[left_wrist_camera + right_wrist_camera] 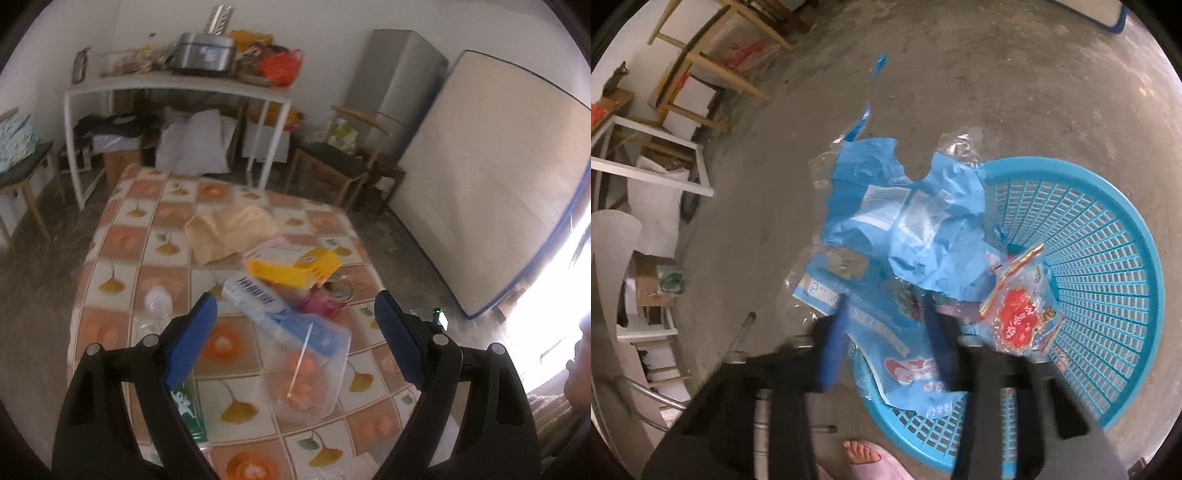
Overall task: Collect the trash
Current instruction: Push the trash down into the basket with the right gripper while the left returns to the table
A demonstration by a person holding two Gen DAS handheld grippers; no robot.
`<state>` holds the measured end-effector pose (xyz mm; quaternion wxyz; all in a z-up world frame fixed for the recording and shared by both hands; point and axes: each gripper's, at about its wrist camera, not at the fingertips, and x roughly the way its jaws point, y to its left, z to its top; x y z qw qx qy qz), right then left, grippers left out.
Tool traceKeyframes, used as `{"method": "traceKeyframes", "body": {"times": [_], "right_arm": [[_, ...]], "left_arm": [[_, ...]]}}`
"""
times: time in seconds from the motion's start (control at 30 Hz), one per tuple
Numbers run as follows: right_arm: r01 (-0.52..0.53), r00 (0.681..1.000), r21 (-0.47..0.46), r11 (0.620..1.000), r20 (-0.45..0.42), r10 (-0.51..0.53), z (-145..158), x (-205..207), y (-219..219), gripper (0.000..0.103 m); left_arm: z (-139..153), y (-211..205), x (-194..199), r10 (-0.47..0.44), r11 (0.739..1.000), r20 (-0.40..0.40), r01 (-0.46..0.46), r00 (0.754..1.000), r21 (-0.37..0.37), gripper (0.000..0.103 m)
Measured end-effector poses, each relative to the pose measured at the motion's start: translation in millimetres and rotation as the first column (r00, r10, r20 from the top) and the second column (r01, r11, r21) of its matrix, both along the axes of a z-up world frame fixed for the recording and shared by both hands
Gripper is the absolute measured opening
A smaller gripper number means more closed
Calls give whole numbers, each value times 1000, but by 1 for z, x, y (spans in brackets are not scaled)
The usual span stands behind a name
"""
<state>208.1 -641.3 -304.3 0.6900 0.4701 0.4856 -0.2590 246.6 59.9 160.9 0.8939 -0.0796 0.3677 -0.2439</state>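
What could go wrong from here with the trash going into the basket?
1. The blue wrapper hangs over the basket rim, so it may slide to the floor.
2. The right gripper looks blurred with wrapper between its jaws; plastic could cling and drag out.
3. The left gripper, wide open, might knock the clear box.

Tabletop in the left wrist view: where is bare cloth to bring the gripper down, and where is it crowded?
Bare cloth lies along the table's left side and far edge, left of the tan cloth. The middle is crowded: yellow box, blue-white pack, pink can, clear container, overlapping.
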Motion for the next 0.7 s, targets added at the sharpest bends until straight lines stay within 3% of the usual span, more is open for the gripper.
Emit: {"method": "traceKeyframes", "body": {"times": [0.07, 0.23, 0.37, 0.43, 0.5, 0.53, 0.57, 0.67, 0.7], "right_arm": [[-1, 1000, -22, 1000, 1, 1, 3, -5, -1, 5], [-34, 999, -185, 982, -44, 26, 27, -28, -3, 3], [-51, 997, -205, 977, -64, 39, 32, -37, -8, 4], [-59, 998, -157, 986, -25, 55, 30, -35, -9, 5], [-69, 998, -98, 993, -5, 69, 22, -28, -9, 28], [-74, 997, -77, 994, -10, 74, 16, -20, -7, 60], [-77, 997, -68, 995, -7, 77, 11, -13, -5, 74], [-76, 997, -56, 996, -32, 75, -7, 2, 0, 74], [-60, 998, -40, 997, -35, 59, -14, 3, -1, 69]], "left_arm": [[-11, 3, 3, 9, 1000, -15, -9, 1000, -9, 83], [-22, -1, 7, -2, 1000, -20, 2, 1000, -16, 83], [-27, -3, 10, -12, 1000, -14, 12, 1000, -15, 83], [-29, -2, 12, -13, 1000, -23, 12, 1000, -22, 83], [-31, -1, 14, -12, 1000, -32, 11, 999, -26, 83], [-32, 0, 14, -10, 1000, -38, 9, 999, -29, 83], [-34, 1, 14, -6, 1000, -43, 4, 999, -29, 83], [-35, 5, 13, 11, 1000, -51, -12, 999, -22, 83], [-36, 6, 13, 16, 1000, -51, -17, 999, -20, 83]]}}
